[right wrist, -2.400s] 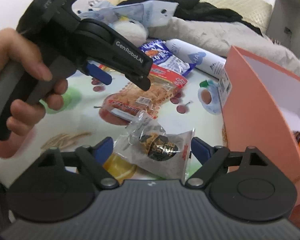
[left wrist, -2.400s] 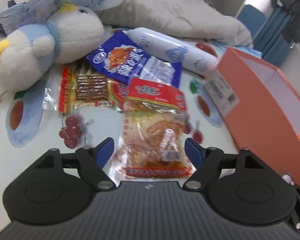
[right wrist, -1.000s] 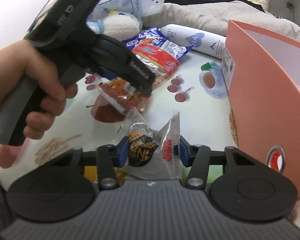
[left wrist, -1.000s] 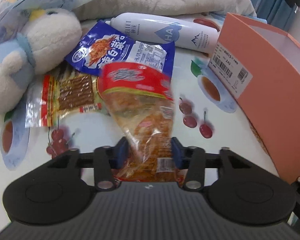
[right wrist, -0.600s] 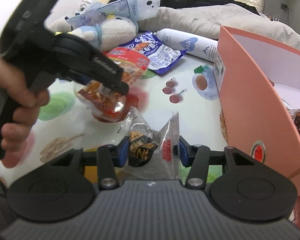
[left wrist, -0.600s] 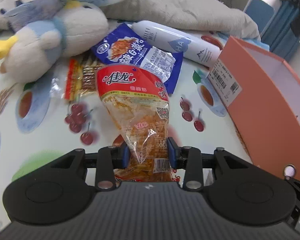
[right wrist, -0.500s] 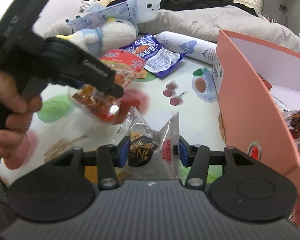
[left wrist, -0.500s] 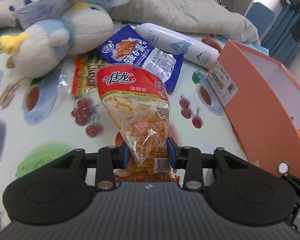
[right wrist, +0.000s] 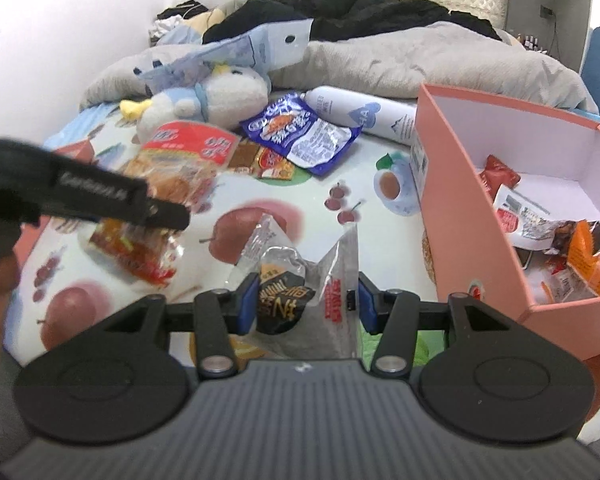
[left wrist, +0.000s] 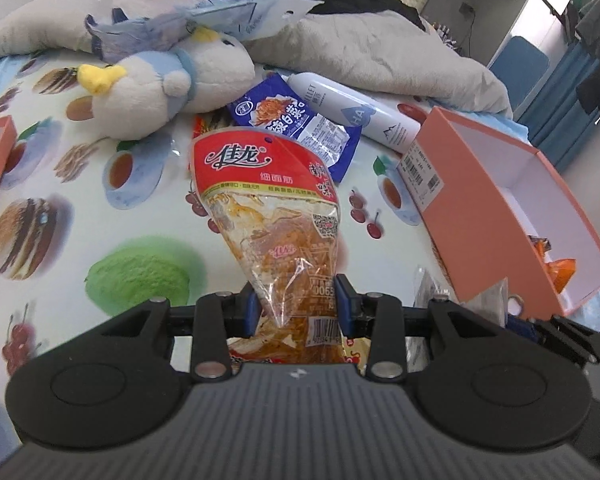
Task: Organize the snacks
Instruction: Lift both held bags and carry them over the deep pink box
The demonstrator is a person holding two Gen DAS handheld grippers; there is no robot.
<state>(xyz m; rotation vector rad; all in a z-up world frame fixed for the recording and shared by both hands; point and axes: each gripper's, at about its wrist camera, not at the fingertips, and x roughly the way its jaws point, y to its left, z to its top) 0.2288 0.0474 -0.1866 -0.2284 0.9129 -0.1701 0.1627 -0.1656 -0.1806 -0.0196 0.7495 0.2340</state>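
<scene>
Since the earliest frames we have both packs lifted off the printed cloth [left wrist: 40, 184]: left gripper [left wrist: 296, 306] now clenched on the red-topped crinkly clear bag of orange strips [left wrist: 274, 216], held above the cloth, left of the box; right gripper [right wrist: 306, 302] clamped on the clear pouch with a dark label [right wrist: 296, 280], near the box's near-left corner. Salmon cardboard box [right wrist: 452, 216], white inside, sits right with glossy wrappers. Far side: blue foil packet [left wrist: 296, 128], smooth white cylinder bottle [left wrist: 352, 110], fuzzy plush bird [left wrist: 156, 88].
</scene>
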